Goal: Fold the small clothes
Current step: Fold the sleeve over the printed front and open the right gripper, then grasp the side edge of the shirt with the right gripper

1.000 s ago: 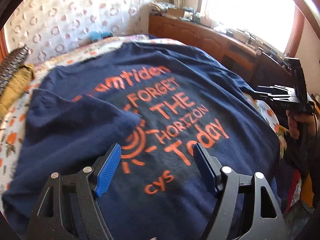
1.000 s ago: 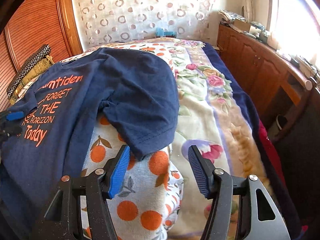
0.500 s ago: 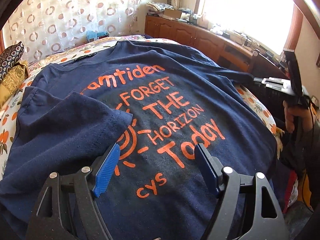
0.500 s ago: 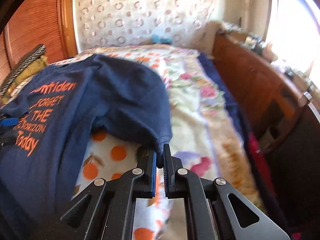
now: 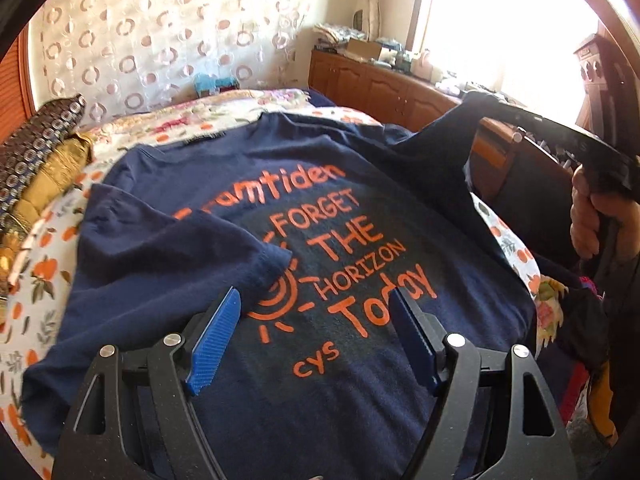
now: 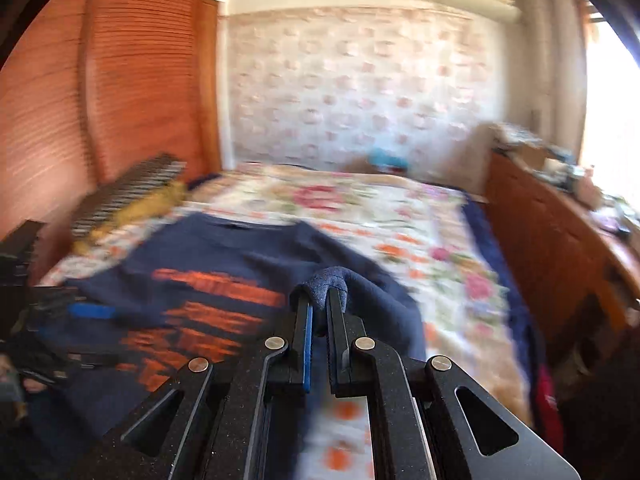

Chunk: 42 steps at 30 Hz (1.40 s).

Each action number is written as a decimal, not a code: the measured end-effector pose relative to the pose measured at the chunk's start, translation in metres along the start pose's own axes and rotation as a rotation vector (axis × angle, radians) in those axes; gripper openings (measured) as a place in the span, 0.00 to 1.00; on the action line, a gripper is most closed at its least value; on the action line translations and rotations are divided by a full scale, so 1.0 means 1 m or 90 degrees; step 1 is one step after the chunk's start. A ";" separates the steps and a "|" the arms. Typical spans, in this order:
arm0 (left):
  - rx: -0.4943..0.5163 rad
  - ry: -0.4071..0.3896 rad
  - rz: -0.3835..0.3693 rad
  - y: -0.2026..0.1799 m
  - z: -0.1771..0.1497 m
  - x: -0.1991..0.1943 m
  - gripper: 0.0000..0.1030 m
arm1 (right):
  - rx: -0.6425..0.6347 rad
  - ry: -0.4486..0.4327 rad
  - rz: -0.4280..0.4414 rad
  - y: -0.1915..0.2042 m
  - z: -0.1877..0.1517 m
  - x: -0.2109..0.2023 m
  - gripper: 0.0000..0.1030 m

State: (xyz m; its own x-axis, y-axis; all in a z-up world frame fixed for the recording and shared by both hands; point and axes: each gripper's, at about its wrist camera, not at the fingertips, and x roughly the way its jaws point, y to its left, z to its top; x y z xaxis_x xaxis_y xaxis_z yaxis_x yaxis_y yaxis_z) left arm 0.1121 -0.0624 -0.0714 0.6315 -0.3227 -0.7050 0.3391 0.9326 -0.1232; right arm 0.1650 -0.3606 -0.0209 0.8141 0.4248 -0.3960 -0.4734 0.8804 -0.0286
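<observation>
Navy T-shirt (image 5: 248,380), orange lettering; white bedsheet (image 5: 44,268), orange-fruit print.

Wooden cabinet (image 6: 560,248) beside bed (image 6: 400,216)

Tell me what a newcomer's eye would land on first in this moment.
The navy T-shirt with bold orange lettering, spread printed side up across the floral bedspread. Next, the right gripper, shut on the shirt's sleeve and holding it off the bed, while the left gripper hovers open above the print.
</observation>
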 end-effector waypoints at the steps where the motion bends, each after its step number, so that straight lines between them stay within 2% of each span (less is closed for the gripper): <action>1: 0.000 -0.004 0.002 0.000 0.000 -0.003 0.75 | 0.004 0.005 0.032 0.008 -0.001 0.000 0.05; 3: -0.001 -0.010 0.001 0.002 0.000 -0.008 0.75 | 0.007 0.021 0.079 0.020 -0.007 0.001 0.05; 7: -0.005 -0.016 -0.002 0.005 -0.001 -0.013 0.75 | -0.006 0.064 0.079 0.027 -0.027 0.004 0.07; 8: -0.005 -0.017 -0.001 0.005 -0.002 -0.014 0.75 | -0.006 0.074 0.077 0.025 -0.028 0.007 0.13; 9: -0.005 -0.018 0.001 0.005 -0.002 -0.014 0.75 | -0.006 0.083 0.071 0.023 -0.033 0.006 0.23; 12: -0.007 -0.025 0.002 0.006 -0.002 -0.018 0.75 | -0.001 0.096 0.053 0.010 -0.038 0.003 0.35; 21: -0.015 -0.070 0.017 0.005 0.003 -0.033 0.75 | 0.066 0.093 -0.002 -0.024 -0.044 -0.008 0.37; 24: -0.015 -0.074 0.020 0.005 0.004 -0.036 0.75 | 0.089 0.093 -0.025 -0.029 -0.045 -0.001 0.37; 26: -0.015 -0.075 0.023 0.005 0.003 -0.036 0.75 | 0.107 0.089 -0.010 -0.029 -0.045 -0.004 0.37; 29: -0.018 -0.073 0.023 0.006 0.003 -0.034 0.75 | 0.103 0.092 -0.021 -0.029 -0.048 -0.001 0.37; 32: -0.019 -0.072 0.023 0.006 0.003 -0.033 0.75 | 0.104 0.136 -0.027 -0.028 -0.053 0.022 0.37; 36: -0.020 -0.068 0.025 0.007 0.001 -0.031 0.75 | 0.104 0.178 -0.001 -0.022 -0.049 0.048 0.37; 39: -0.025 -0.067 0.027 0.010 -0.001 -0.032 0.75 | 0.088 0.206 -0.004 -0.017 -0.046 0.065 0.36; 40: -0.028 -0.068 0.028 0.012 -0.002 -0.033 0.75 | 0.084 0.213 -0.001 -0.017 -0.045 0.068 0.30; 41: -0.030 -0.069 0.029 0.014 -0.004 -0.034 0.75 | 0.077 0.216 0.006 -0.015 -0.043 0.069 0.09; 42: -0.032 -0.068 0.030 0.015 -0.005 -0.034 0.75 | 0.063 0.215 0.006 -0.013 -0.039 0.068 0.06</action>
State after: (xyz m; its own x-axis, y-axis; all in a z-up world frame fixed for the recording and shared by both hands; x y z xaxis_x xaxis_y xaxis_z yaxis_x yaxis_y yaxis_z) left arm 0.0927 -0.0372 -0.0527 0.7181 -0.2908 -0.6323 0.2733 0.9534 -0.1281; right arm 0.2135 -0.3515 -0.0829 0.6445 0.3536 -0.6779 -0.4321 0.8999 0.0586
